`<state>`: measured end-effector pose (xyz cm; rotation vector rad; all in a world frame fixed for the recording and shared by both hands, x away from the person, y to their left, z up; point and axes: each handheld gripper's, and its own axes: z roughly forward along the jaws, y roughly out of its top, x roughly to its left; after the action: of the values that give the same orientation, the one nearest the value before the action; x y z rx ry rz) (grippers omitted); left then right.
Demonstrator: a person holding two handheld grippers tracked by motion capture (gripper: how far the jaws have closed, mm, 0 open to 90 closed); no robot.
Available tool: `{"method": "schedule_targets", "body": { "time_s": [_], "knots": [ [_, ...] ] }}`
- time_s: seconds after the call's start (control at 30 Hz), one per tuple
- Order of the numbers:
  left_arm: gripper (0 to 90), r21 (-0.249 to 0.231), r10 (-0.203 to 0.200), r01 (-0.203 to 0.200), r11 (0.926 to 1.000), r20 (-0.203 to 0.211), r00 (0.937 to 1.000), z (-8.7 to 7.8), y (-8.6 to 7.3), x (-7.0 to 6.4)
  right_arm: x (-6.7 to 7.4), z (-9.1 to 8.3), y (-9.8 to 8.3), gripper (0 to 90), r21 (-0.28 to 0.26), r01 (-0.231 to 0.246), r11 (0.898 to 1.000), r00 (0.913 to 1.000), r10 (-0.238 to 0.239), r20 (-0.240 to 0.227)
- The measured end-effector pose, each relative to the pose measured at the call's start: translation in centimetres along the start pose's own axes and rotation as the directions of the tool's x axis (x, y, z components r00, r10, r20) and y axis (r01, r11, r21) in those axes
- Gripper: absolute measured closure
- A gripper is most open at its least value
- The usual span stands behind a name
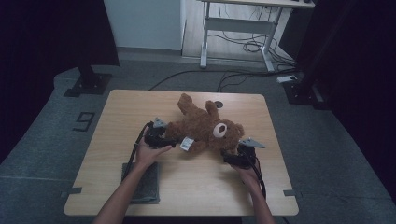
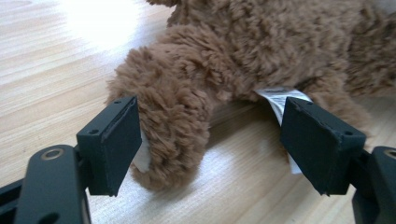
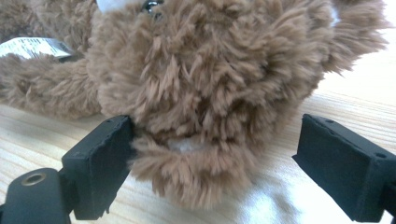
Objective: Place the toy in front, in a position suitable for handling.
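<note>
A brown teddy bear (image 1: 201,126) lies on the wooden table (image 1: 116,116), head toward the right, with a white label (image 1: 187,144) at its near side. My left gripper (image 1: 170,142) is at the bear's left end. In the left gripper view its jaws (image 2: 212,126) stand wide around a furry limb (image 2: 173,135); the left pad brushes the fur, the right pad is clear beside the label (image 2: 278,98). My right gripper (image 1: 231,156) is at the bear's head. Its jaws (image 3: 217,140) stand open around a furry lobe of the head (image 3: 201,116).
A folded grey cloth (image 1: 144,182) lies at the table's front left, under the left forearm. A small dark round thing (image 1: 218,103) sits near the back edge. Beyond the table are a white desk frame (image 1: 243,23), floor cables and two dark stand bases.
</note>
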<state>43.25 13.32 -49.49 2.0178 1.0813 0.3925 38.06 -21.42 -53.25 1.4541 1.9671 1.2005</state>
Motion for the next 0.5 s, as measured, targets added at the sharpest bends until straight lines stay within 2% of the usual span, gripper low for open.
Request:
{"method": "schedule_targets", "body": {
  "time_s": [0.1,0.17,0.27,0.37,0.5],
  "knots": [
    [20.7,0.009,0.002,-0.002,1.0,-0.009,1.0,0.5,0.2,0.3,0.1,0.3,0.4,11.5,0.004,0.002,1.0,1.0,-0.002,-0.001],
    [20.7,0.019,0.018,-0.017,0.9997,-0.039,0.9991,1.0,0.4,0.7,0.4,0.6,0.8,11.4,0.004,0.011,1.0,0.9999,-0.011,0.0],
    [20.1,0.025,0.004,-0.003,0.9997,-0.063,0.998,1.3,0.5,1.4,0.4,1.0,0.8,11.2,0.002,0.003,1.0,1.0,-0.003,-0.005],
    [17.9,0.048,-0.034,0.036,0.9982,-0.051,0.9981,1.8,0.3,2.3,0.4,1.2,0.8,11.2,0.001,-0.001,1.0,0.9999,0.001,-0.011],
    [16.8,0.078,-0.031,0.036,0.9963,-0.055,0.998,2.4,0.0,2.4,0.4,1.4,0.8,11.3,-0.001,-0.003,1.0,0.9999,0.003,-0.011]
  ]
}}
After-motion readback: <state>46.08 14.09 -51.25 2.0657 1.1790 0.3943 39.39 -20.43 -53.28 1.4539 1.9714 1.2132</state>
